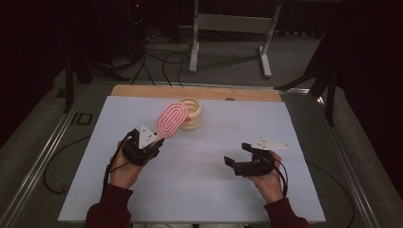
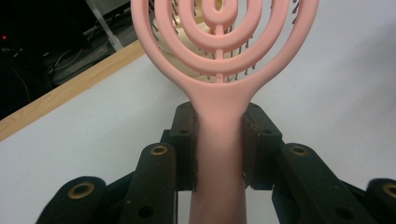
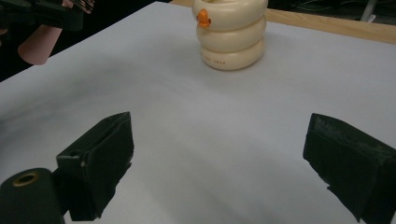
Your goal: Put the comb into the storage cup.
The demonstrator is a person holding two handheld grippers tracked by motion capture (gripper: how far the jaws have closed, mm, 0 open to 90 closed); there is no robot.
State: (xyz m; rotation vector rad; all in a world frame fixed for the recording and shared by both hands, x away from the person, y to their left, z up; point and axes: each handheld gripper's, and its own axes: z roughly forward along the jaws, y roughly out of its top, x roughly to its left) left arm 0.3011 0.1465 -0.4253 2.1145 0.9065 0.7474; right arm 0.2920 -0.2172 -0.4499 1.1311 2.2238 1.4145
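A pink hairbrush [image 1: 172, 118] with an open looped head is held by its handle in my left gripper [image 1: 154, 142], which is shut on it. In the left gripper view the two pads clamp the handle [image 2: 219, 154] from both sides, and the head tilts up over a cream ringed pot [image 1: 195, 116]. In the right gripper view the pot [image 3: 231, 42] stands upright with a small orange mark near its top. My right gripper [image 1: 236, 154] is open over the white mat, nothing between its fingers [image 3: 100, 163]. The brush's handle end [image 3: 39, 44] shows at the far left there.
A white mat [image 1: 204, 190] covers the table, with a wooden strip [image 1: 142, 90] along the far edge. Beyond the table stand a grey metal frame [image 1: 228, 28] and loose cables [image 1: 161, 61] on the floor.
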